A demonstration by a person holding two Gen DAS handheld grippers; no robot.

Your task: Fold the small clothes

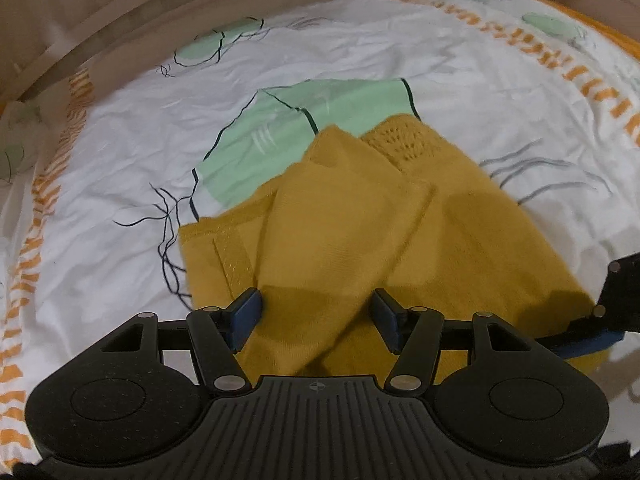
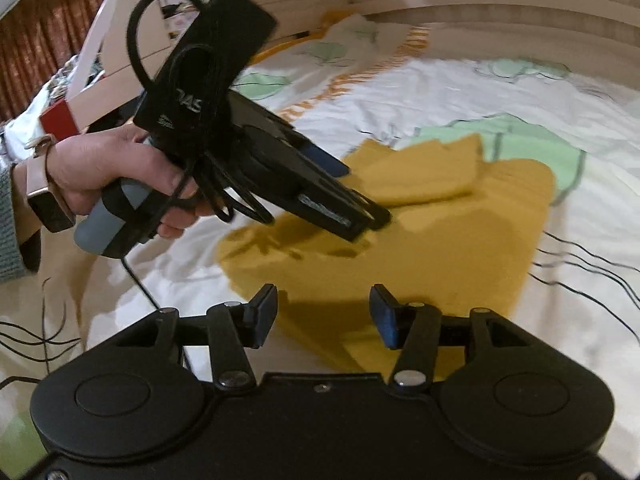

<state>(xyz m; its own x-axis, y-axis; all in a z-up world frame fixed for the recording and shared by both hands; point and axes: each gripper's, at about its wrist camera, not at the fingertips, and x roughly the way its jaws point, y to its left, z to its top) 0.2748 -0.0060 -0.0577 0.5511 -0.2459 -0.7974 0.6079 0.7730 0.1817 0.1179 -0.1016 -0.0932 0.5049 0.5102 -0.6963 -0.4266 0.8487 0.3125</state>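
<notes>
Mustard garment [image 1: 360, 220] lies partly folded on the bed sheet [image 1: 120, 152], over a green print patch. Left tongs [image 1: 316, 316] gape wide above its near edge, cloth seen between the pads, not pinched. Right tongs [image 2: 323, 312] are parted too, over the garment's near corner, gripping nothing. No containers.

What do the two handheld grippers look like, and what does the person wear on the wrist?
Both grippers are black plastic with two round discs, silver rivets and dark blue pads on the fingers. The left gripper has a grey handle wrapped with black tape, white lettering on its body and looping black cables. The hand wears a watch with a pale strap; a grey knitted sleeve shows behind it.
</notes>
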